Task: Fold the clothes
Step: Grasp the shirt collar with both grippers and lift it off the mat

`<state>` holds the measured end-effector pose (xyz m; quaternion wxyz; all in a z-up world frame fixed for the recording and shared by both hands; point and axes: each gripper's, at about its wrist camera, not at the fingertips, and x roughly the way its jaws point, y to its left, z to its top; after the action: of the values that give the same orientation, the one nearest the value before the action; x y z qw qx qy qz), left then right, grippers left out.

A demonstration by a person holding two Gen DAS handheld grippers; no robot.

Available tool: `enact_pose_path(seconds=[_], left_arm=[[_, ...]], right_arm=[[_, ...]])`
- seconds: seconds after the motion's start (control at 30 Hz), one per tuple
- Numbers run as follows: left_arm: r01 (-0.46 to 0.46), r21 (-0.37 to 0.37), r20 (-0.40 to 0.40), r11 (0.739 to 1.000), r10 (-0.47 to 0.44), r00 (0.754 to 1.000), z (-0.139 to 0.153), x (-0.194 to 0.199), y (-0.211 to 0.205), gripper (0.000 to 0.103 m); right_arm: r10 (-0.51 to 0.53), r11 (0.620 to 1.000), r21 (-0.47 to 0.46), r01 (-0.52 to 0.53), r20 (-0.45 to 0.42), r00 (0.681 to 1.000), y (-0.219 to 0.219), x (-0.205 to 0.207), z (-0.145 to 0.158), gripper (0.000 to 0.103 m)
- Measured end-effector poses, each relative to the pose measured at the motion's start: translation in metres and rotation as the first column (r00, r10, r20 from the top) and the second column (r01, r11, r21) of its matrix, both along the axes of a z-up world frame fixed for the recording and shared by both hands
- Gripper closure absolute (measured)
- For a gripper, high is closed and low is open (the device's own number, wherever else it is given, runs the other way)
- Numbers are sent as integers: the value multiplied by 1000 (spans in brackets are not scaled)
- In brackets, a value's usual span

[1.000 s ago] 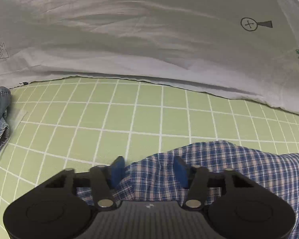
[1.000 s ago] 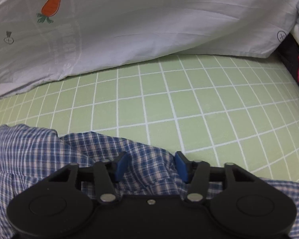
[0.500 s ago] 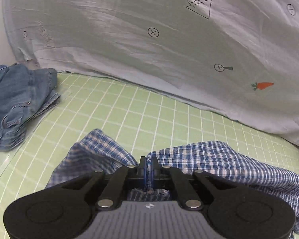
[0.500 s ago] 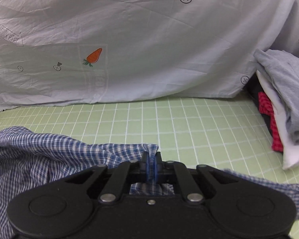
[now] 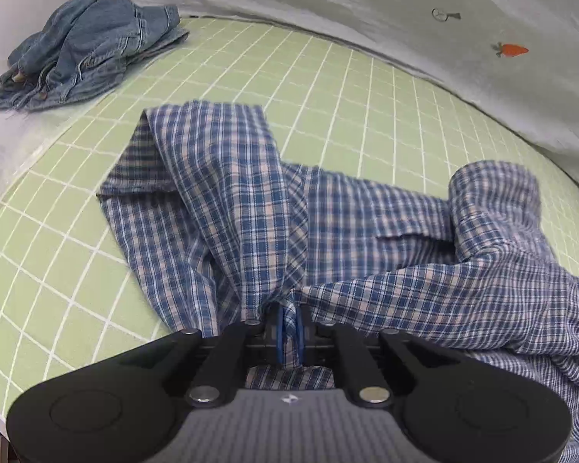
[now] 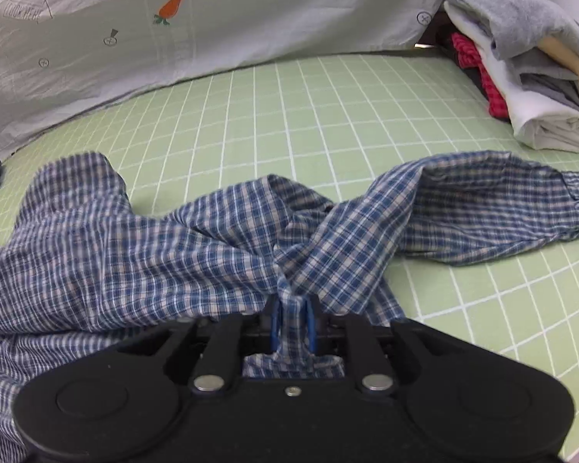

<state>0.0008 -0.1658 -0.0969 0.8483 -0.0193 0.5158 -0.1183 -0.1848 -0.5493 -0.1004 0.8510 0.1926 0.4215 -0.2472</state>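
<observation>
Left wrist view: the left gripper (image 5: pixel 288 328), its blue pads (image 5: pixel 278 332) having just eased slightly apart, remains clamped on a gathered pinch of the blue-and-white checked cotton shirt (image 5: pixel 366 239). The shirt lies rumpled across the pale green mat with a white grid (image 5: pixel 328 88), one sleeve reaching far and left, the body bunched to the right. A crumpled blue denim garment (image 5: pixel 85 50) sits well apart at the far left corner. A pale grey sheet printed with carrots (image 5: pixel 405 7) hangs along the far edge.

Right wrist view: the right gripper (image 6: pixel 292 326), jaws likewise just loosened a little, grips a bunched fold of the same shirt between its pads. A cuffed sleeve extends right. At the far right stands a stack of folded clothes in grey, cream, white and red (image 6: pixel 529 58); whether it touches the sheet cannot be told.
</observation>
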Motion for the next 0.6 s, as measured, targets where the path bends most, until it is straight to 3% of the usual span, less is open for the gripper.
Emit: enact_pose_path(seconds=[0.03, 0.13, 0.2, 0.3, 0.4, 0.47, 0.6], left_arm=[[10, -12, 20, 1000, -9, 1000, 9, 3, -2, 85], [46, -52, 88, 998, -41, 995, 33, 12, -11, 60], [87, -67, 108, 994, -79, 991, 41, 20, -22, 39], [165, -81, 104, 983, -156, 982, 35, 30, -49, 37], [230, -105, 53, 967, -226, 973, 14, 36, -78, 37], [245, -126, 17, 961, -245, 969, 0, 36, -92, 37], [267, -171, -41, 948, -278, 960, -21, 32, -108, 37]], right_arm=[[-7, 1000, -8, 7, 26, 1000, 0, 2, 7, 74], [0, 999, -32, 4, 112, 994, 4, 11, 26, 58], [25, 999, -31, -21, 143, 989, 7, 26, 30, 46], [72, 997, 23, -77, 171, 983, 13, 54, 21, 46], [93, 988, 104, -115, 189, 977, 20, 80, 5, 45], [104, 980, 149, -129, 162, 981, 28, 94, -7, 45], [181, 969, 152, -196, 112, 977, 48, 108, -24, 45]])
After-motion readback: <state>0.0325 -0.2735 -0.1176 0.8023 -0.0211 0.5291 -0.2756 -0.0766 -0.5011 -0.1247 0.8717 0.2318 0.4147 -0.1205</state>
